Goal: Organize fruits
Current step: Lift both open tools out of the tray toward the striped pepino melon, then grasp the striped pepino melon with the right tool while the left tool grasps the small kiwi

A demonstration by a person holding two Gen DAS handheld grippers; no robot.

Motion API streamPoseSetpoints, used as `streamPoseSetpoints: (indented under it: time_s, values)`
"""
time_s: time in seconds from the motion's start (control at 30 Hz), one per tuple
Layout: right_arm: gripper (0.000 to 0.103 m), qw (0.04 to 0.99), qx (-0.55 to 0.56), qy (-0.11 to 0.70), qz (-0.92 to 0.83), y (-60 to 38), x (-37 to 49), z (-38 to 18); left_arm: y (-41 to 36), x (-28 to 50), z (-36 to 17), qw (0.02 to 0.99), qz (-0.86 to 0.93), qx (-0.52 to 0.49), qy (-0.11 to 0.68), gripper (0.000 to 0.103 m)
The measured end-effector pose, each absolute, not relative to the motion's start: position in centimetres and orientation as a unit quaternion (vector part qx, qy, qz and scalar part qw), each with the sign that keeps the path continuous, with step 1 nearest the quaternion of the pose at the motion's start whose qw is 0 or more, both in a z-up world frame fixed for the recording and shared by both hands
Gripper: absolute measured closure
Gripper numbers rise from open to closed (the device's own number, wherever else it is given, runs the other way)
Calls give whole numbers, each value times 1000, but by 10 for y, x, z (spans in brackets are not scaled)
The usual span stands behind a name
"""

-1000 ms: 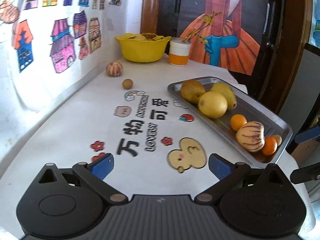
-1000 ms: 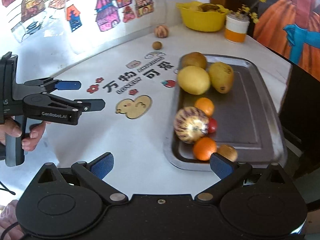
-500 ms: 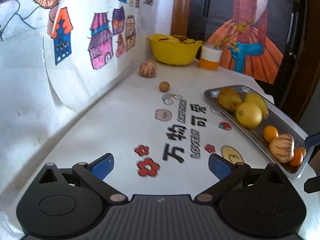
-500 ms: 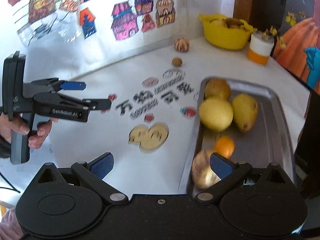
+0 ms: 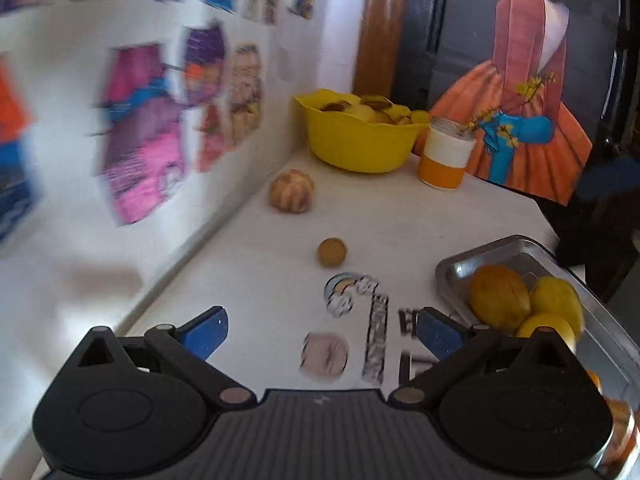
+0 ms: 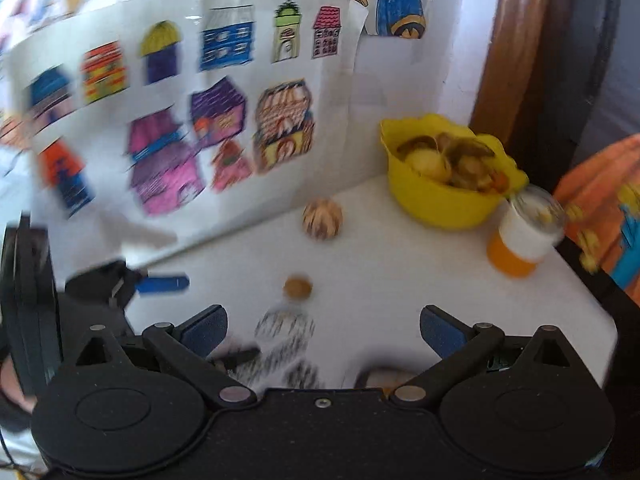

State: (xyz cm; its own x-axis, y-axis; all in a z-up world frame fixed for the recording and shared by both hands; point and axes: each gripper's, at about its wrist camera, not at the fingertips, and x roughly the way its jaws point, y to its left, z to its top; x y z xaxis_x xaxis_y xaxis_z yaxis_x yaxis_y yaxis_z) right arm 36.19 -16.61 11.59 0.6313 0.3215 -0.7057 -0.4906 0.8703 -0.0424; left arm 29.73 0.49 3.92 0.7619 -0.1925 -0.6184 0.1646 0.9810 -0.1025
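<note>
Two fruits lie loose on the table (image 5: 400, 216), well apart from the tray (image 5: 452, 270): a striped fruit (image 5: 291, 191) near the wall and a small nut (image 5: 332, 252) nearer the middle. The yellow bowl (image 5: 360, 144) stands in the far corner with the jar (image 5: 446, 158) just beside it.

Risks, left to right. The left gripper (image 5: 322, 330) shows from the side in the right wrist view, close to the right gripper's (image 6: 322, 330) left finger; if both reach for the same fruit they may knock together. The striped fruit sits close to the wall, so a wide approach could scrape the drawings (image 6: 192, 140). The nut is round and small; a finger tapping it off-centre would likely send it rolling toward the table edge. A reach past it could tip the jar.

Both views are blurred, which suggests fast motion and poor aim.

Pose: each gripper is held low over the table, pointing toward the far corner, its tongs wide apart and holding nothing. The left one has the tray at its right, with three yellowish fruits (image 5: 500, 298) showing.
</note>
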Motion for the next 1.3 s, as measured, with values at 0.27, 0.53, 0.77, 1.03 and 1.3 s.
streamPoseSetpoints:
  time_s: [0.27,0.53,0.77,1.03,1.3]
  values:
    - [1,894,-100,363,242,-138,460,87,-13,364,18,931,-94,14,351,4]
    - [4,894,-95,335,281,-125,503,60,-18,383,2,929,-109,16,353,16]
    - [13,887,-87,340,300,-120,521,31,-24,385,-9,936,-107,32,334,37]
    - [20,875,-93,357,314,-105,536,6,-27,382,-13,939,-115,33,323,57]
    - [32,875,-104,370,296,-97,546,-13,-20,382,-14,940,-112,15,322,69]
